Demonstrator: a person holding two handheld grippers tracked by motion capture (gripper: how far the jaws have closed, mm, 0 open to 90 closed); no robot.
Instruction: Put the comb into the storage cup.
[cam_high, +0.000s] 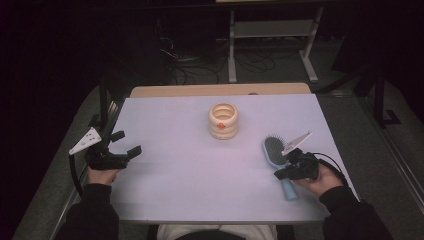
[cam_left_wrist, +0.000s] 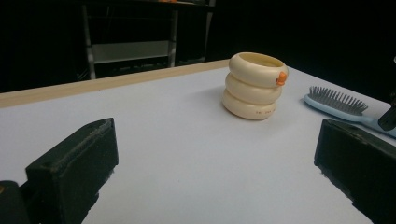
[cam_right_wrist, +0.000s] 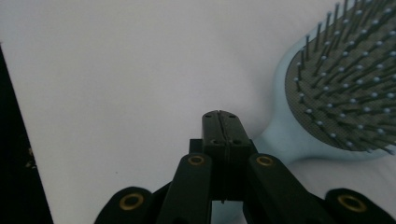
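Blue hairbrush (cam_high: 276, 155) lies lengthwise, handle toward person.

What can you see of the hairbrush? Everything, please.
The hairbrush has a pale blue, plastic-looking body with an oval head, a dark grey pad and dark pins with light tips. It lies flat, bristles up, on the white table near its right edge, head pointing away from the person, handle toward them. The right gripper, fingers shut on nothing, is over the neck and handle; whether it touches cannot be told. The cream ringed holder stands apart.
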